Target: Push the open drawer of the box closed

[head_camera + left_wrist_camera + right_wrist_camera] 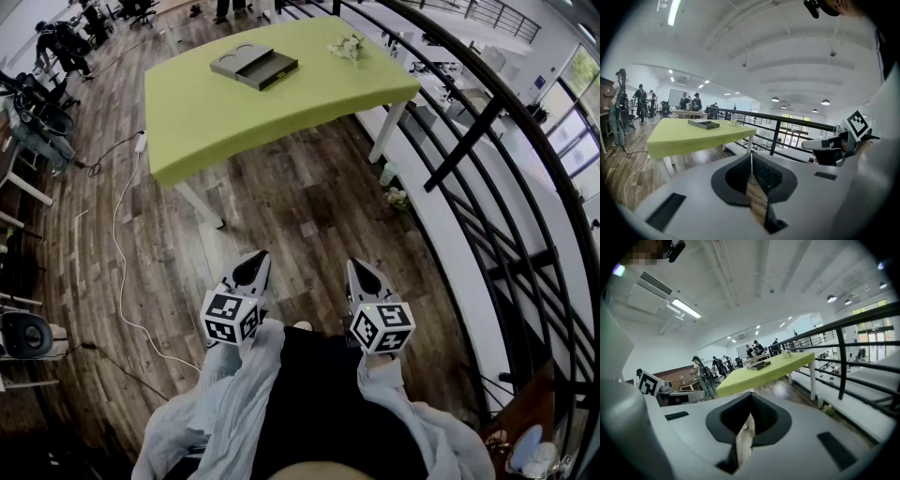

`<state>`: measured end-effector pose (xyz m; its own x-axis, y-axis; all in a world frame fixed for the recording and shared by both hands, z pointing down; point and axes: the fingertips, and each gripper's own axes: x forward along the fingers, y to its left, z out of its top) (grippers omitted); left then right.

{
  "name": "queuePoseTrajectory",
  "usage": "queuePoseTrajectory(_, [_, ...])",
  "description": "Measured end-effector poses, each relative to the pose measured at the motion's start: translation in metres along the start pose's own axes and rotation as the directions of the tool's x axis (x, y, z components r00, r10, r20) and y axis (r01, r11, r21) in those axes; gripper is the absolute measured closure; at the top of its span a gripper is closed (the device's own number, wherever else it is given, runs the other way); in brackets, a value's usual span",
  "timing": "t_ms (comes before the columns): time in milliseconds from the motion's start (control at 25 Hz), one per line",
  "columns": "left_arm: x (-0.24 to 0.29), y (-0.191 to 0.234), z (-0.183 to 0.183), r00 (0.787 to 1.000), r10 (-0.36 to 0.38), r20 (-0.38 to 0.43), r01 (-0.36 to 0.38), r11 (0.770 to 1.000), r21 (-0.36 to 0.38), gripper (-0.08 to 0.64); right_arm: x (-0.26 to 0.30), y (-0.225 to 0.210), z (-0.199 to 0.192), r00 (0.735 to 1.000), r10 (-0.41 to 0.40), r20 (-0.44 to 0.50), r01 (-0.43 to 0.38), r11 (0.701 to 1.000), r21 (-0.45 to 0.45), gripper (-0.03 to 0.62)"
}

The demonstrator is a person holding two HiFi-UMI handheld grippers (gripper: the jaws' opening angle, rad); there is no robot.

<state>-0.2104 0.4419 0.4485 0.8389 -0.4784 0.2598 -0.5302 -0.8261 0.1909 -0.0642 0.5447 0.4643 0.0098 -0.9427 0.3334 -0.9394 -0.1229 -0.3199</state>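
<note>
The left tool (251, 265) and right tool (365, 273) hang low by the person's body over the wooden floor (309, 216), each with jaws pressed together on nothing. Well apart from them, the grey box (246, 59) sits near the green counter's (281, 117) far edge, its drawer (273, 69) open.

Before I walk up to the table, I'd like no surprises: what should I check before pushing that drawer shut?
1. The drawer sticks out of the box: ok.
2. Box within reach: not ok, the table stands well ahead of both grippers.
3. The left gripper is empty, jaws together: ok.
4. The right gripper is empty, jaws together: ok.
5. The flowers lie apart from the box: ok.
6. The cable lies left of the way: ok.
</note>
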Motion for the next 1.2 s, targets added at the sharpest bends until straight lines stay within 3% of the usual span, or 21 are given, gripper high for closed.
queuePoseTrajectory(280, [-0.008, 0.013, -0.004, 1.000, 0.013, -0.003, -0.013, 1.000, -0.015, 0.535, 0.006, 0.011, -0.006, 1.000, -0.003, -0.010, 0.003, 1.000, 0.017, 0.584])
queuePoseTrajectory(760, [-0.011, 0.006, -0.004, 1.000, -0.021, 0.012, 0.021, 0.999, -0.031, 0.535, -0.004, 0.014, -0.007, 0.999, -0.048, -0.026, 0.047, 0.998, -0.029, 0.584])
queuePoseTrajectory(1200, [0.007, 0.024, -0.006, 1.000, 0.017, 0.009, -0.017, 0.999, -0.043, 0.535, 0.027, 0.007, -0.006, 0.998, 0.018, -0.058, -0.018, 1.000, -0.012, 0.584])
